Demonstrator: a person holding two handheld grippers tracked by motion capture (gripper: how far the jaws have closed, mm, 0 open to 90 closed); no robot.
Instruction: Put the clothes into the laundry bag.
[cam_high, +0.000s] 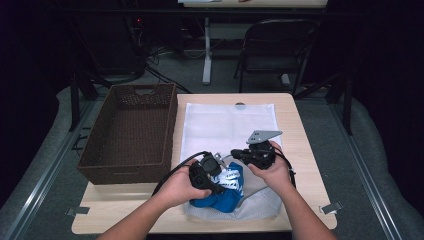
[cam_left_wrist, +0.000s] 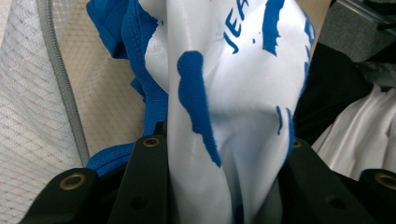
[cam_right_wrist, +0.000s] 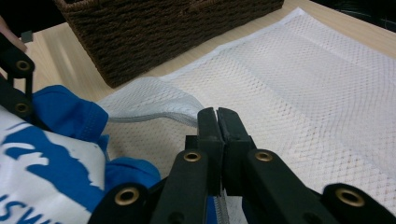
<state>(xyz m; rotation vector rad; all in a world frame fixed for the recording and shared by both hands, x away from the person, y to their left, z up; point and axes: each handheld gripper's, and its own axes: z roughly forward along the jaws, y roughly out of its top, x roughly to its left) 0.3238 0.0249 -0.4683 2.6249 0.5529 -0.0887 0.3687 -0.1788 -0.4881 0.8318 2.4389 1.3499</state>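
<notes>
I am working at a pale wooden table (cam_high: 295, 130) whose top is mostly covered by a white mesh laundry bag (cam_high: 225, 125) lying flat, its grey-edged opening toward my side. A dark brown woven basket (cam_high: 131, 132) sits on the left part of the table, just beside the bag. The floor around is grey carpet (cam_high: 45, 165), the room dim; beyond the table stand a black folding chair (cam_high: 272, 47), the white leg of another table (cam_high: 206, 50), and a tangle of cables (cam_high: 160, 57).

My left gripper (cam_high: 212, 177) has its jaws pinching a bunched blue-and-white shirt (cam_high: 226, 192) at the near edge of the table, at the bag's mouth; in the left gripper view the white cloth with blue print (cam_left_wrist: 224, 102) fills the gap between the jaws.

My right gripper (cam_high: 239, 155) hangs just beside the shirt, over the mesh. In the right gripper view its jaws are pressed together on the bag's grey edge (cam_right_wrist: 149, 114), lifting it off the table.
</notes>
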